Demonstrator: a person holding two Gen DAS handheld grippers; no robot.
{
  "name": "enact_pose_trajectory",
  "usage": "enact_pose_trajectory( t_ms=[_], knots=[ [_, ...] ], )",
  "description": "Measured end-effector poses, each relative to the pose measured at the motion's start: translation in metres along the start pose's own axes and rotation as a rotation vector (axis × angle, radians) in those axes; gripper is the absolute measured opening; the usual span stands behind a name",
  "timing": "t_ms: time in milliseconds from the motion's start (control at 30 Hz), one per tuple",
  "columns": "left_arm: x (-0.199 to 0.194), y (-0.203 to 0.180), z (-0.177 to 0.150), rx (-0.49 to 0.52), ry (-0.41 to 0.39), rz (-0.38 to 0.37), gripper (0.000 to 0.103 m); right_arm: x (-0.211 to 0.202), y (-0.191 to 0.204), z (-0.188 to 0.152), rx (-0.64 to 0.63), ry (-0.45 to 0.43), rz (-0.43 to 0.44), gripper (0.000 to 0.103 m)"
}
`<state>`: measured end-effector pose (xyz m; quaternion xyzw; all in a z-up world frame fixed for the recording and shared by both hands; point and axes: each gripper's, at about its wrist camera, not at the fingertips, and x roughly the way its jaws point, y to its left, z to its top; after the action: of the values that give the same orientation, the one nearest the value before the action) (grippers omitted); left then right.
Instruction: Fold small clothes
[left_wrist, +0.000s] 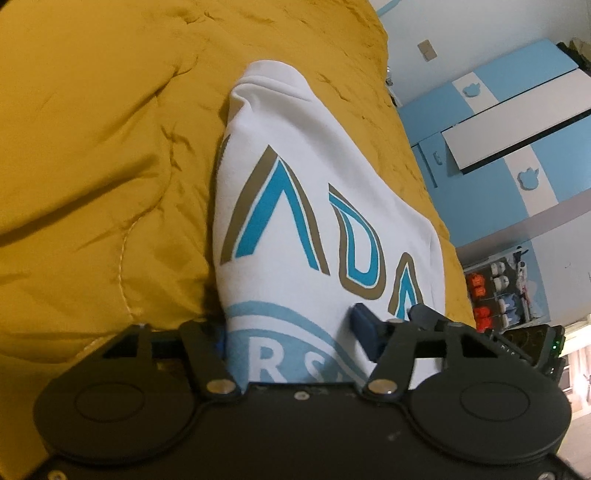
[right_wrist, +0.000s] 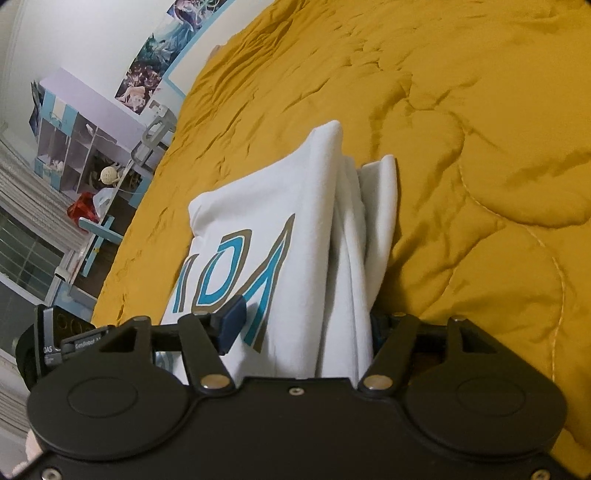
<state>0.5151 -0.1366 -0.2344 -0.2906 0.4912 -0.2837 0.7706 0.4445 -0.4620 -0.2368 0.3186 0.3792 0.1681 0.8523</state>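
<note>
A white shirt (left_wrist: 295, 155) with blue and tan letters lies folded on the yellow quilt (left_wrist: 92, 147). Its near end runs up between the jaws of my left gripper (left_wrist: 293, 332). The right pad (left_wrist: 364, 325) rests over the print, and the left fingertip (left_wrist: 221, 338) is mostly hidden at the cloth's edge. The jaws stand wide and the cloth is not pinched. In the right wrist view the same shirt (right_wrist: 258, 206) fills my right gripper (right_wrist: 304, 326) in loose upright folds. The left pad (right_wrist: 232, 325) lies on the print. The other pad is hidden behind the folds.
The quilt (right_wrist: 461, 147) covers the bed all around the shirt. A blue and white wardrobe (left_wrist: 498, 129) stands beyond the bed's edge. Shelves with small items (right_wrist: 74, 147) and a window (right_wrist: 22, 251) lie off the other side.
</note>
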Motion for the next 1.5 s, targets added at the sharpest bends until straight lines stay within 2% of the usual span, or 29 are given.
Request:
enact_pose_trajectory(
  t_ms=[33,67,100,167,233,433,667,967,1167,1300,1500],
  knots=[
    [0.000,0.000,0.001,0.000,-0.001,-0.002,0.051,0.000,0.001,0.000,0.001,0.000,-0.001,0.065],
    [-0.002,0.000,0.000,0.000,-0.005,-0.008,0.042,0.000,0.001,0.000,0.000,-0.001,-0.004,0.062],
    [-0.003,0.000,0.001,-0.002,-0.009,-0.013,0.034,0.000,0.003,0.000,-0.003,-0.004,-0.012,0.053],
    [-0.005,-0.001,0.001,-0.014,-0.020,-0.021,0.029,0.001,0.006,0.000,-0.011,-0.007,-0.034,0.043],
    [-0.007,-0.004,0.002,-0.021,-0.025,-0.024,0.026,-0.001,0.008,0.001,-0.008,-0.012,-0.041,0.033],
    [-0.019,-0.015,0.002,0.000,-0.044,-0.043,0.022,-0.012,0.016,0.006,0.013,-0.024,-0.047,0.023],
    [-0.051,-0.028,0.004,0.025,-0.072,-0.037,0.021,-0.028,0.051,0.010,-0.017,-0.053,-0.005,0.022],
    [-0.154,-0.028,0.000,0.071,-0.168,0.012,0.021,-0.024,0.126,0.003,-0.093,-0.049,0.081,0.022],
    [-0.217,-0.006,-0.005,0.060,-0.226,0.054,0.022,-0.001,0.177,-0.010,-0.126,-0.028,0.140,0.022],
    [-0.231,0.020,-0.011,0.042,-0.229,0.075,0.022,0.022,0.191,-0.022,-0.142,-0.004,0.145,0.022],
    [-0.207,0.072,-0.025,-0.016,-0.164,0.097,0.022,0.065,0.168,-0.049,-0.119,0.075,0.077,0.022]
  ],
)
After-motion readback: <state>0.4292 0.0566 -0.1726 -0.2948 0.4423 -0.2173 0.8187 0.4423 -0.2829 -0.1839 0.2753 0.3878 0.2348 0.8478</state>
